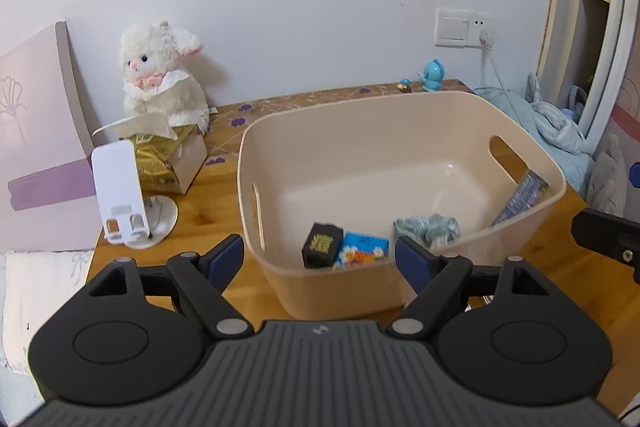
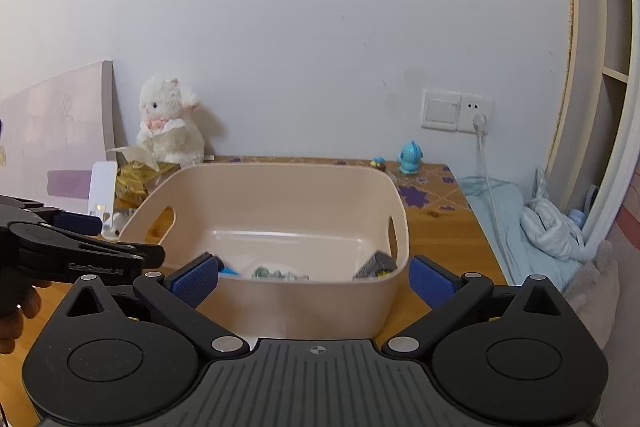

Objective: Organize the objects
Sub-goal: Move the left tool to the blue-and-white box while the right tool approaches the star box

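Note:
A beige plastic bin (image 1: 400,123) stands on the wooden table; it also shows in the right wrist view (image 2: 280,187). Inside lie a black box with gold print (image 1: 322,245), a blue flowered packet (image 1: 362,249), a grey-blue crumpled bundle (image 1: 428,229) and a dark flat pack (image 1: 520,197) leaning on the right wall. My left gripper (image 1: 319,261) is open and empty in front of the bin's near wall. My right gripper (image 2: 314,277) is open and empty, also at the near wall, to the right of the left one (image 2: 80,247).
A white plush rabbit (image 1: 160,75), a gold tissue pack (image 1: 160,163) and a white phone stand (image 1: 120,191) sit left of the bin. A blue figurine (image 1: 432,75) stands at the back. Blue cloth (image 2: 540,227) lies past the table's right edge.

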Demonstrator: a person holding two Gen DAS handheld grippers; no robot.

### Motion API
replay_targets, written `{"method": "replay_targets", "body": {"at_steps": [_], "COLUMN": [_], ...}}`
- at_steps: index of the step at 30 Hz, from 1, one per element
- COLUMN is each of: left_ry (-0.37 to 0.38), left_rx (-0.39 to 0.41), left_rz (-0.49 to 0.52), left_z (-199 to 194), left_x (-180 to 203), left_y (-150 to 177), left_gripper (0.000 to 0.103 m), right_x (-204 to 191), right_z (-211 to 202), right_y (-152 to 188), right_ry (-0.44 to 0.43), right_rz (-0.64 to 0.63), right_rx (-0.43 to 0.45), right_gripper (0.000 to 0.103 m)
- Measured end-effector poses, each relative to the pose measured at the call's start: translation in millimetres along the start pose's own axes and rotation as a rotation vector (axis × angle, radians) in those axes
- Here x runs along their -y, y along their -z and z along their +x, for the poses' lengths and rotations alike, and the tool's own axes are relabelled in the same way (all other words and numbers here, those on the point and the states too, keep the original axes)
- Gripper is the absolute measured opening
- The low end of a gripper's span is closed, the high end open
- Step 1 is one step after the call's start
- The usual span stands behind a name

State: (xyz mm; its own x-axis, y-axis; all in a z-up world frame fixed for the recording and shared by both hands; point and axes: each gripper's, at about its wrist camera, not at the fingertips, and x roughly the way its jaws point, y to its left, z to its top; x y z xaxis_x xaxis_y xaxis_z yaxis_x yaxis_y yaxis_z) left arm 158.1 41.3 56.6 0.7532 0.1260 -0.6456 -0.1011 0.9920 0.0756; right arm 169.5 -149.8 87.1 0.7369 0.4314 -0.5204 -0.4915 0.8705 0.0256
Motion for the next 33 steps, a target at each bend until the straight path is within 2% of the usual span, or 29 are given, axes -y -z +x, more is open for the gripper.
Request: {"method": "replay_targets", "body": {"at_steps": [12, 23, 33], "left_ry": [0.017, 0.031, 0.055], "left_rx": [-0.053, -0.140, -0.188], "left_rz": [0.007, -0.013, -0.021], "left_z": [-14.8, 7.9, 24.5], "left_x": [3.7, 6.2, 8.8], "left_y": [52.0, 88.7, 101.5], "left_gripper": [0.084, 0.084, 0.084], "right_x": [1.7, -4.7, -12.0], "right_z": [-2.1, 26.9, 53.0], "right_y": [50.6, 97.7, 115.3], "right_ry": [0.016, 0.016, -0.006], "right_rz": [0.017, 0.020, 0.014], "right_rx": [-0.097, -0.233, -0.323], "right_gripper": [0.103, 0.103, 0.103]}}
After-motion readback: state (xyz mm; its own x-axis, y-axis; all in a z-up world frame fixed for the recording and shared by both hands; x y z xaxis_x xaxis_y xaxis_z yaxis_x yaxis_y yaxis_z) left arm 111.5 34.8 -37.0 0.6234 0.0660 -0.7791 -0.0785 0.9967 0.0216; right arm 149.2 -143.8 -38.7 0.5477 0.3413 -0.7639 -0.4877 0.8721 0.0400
